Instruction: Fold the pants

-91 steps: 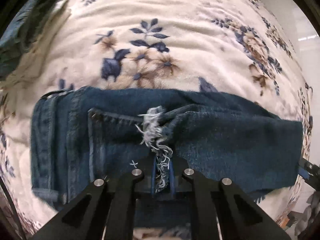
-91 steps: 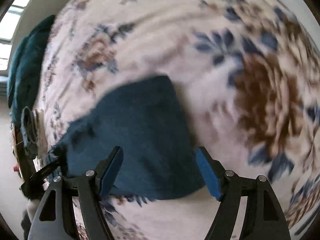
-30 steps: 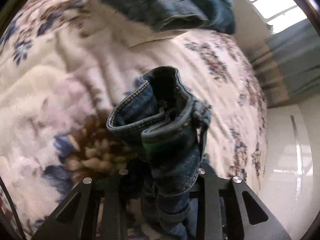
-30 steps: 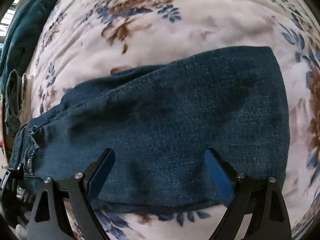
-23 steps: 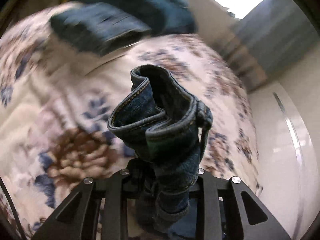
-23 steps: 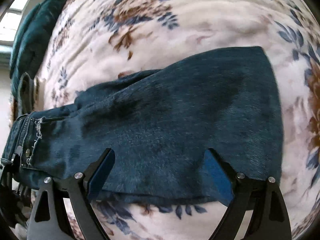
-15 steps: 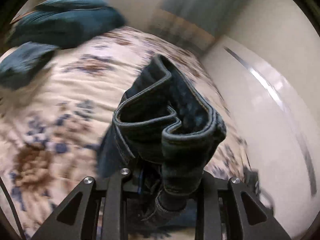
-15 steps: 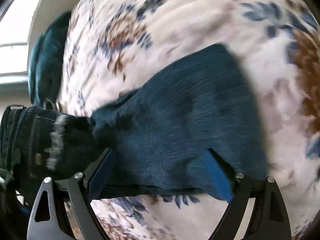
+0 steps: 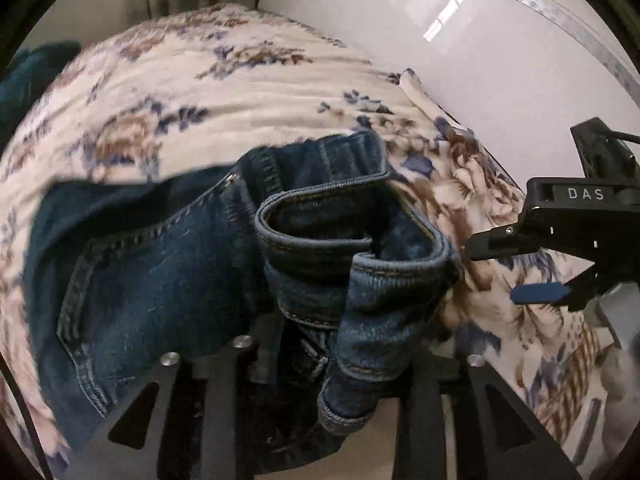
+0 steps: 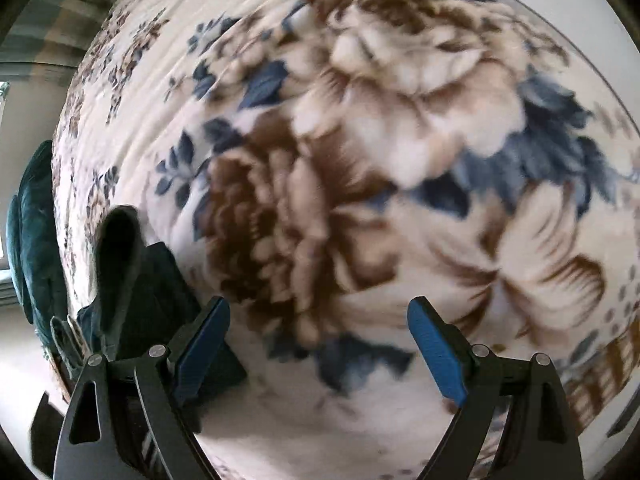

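1. Left gripper (image 9: 320,364): holds the bunched waistband of the jeans (image 9: 168,264). Denim fills the gap between the jaws; the pads are hidden by cloth. The jaws have just been opening a little, w/ the fabric between them, probably to let the bundle go.
2. Jeans: mostly lying on the bed (image 9: 224,92), spread from the left edge of the left view toward the middle. The waistband end stands up in a thick roll at the gripper, so this layer is not yet laid flat.
3. Reason for the hold: gripping at the waistband gives a stiff, seamed edge, good for carrying one end over the rest of the fabric.
4. Right gripper (image 10: 320,356): jaws wide apart, nothing between them, only bedspread below. In the left view it sits just beside the roll, toward the wall-side edge of the bed, not touching.
5. Est. purpose: free to press or smooth the fold.
6. Other dark-teal cloth (image 10: 30,248) lies at the far edge of the bed; type unclear.
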Motion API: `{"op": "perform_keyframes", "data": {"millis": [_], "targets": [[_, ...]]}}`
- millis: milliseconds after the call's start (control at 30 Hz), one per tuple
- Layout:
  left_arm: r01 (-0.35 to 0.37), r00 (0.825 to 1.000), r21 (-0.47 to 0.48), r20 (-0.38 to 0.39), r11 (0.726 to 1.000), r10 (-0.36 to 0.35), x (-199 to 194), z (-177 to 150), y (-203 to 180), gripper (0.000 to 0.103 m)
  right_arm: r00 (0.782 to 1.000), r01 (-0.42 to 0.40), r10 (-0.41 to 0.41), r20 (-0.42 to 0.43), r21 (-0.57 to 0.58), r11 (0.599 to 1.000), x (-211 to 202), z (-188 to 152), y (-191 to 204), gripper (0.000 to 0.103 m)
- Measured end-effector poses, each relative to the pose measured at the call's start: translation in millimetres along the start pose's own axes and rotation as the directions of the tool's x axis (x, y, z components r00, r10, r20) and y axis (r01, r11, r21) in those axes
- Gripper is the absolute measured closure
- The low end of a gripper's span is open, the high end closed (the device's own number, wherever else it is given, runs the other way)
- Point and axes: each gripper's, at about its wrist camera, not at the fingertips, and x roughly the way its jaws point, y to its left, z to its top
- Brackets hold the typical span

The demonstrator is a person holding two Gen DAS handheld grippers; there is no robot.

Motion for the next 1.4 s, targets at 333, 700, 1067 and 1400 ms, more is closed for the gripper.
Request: {"op": "perform_keyframes", "data": {"millis": [333, 700, 1067, 1400], "targets": [[-0.054, 0.996, -0.12, -0.07, 0.991, 0.046, -85, 4, 46, 0.004, 0.973, -0.228, 0.22, -0.063, -0.173, 0.958, -23, -7, 74, 0.01], [-0.225, 0.962, -0.528, -0.256, 0.819, 0.1, -47, -15, 214, 0.004, 0.973, -0.169, 0.12, -0.198, -0.251, 0.953, 32, -24, 120, 0.074], [-0.192, 0.961, -0.518, -0.273, 0.834, 0.052, -38, 13, 214, 0.0, 0.972, 0.026, -0.102, -0.21, -0.335, 0.942, 57, -34, 110, 0.085], [-0.311, 0.905, -0.446, -0.408, 0.84, 0.118, 50, 47, 256, 0.0, 0.975, -0.003, -0.067, -0.213, -0.313, 0.95, 47, -26, 99, 0.07]]}}
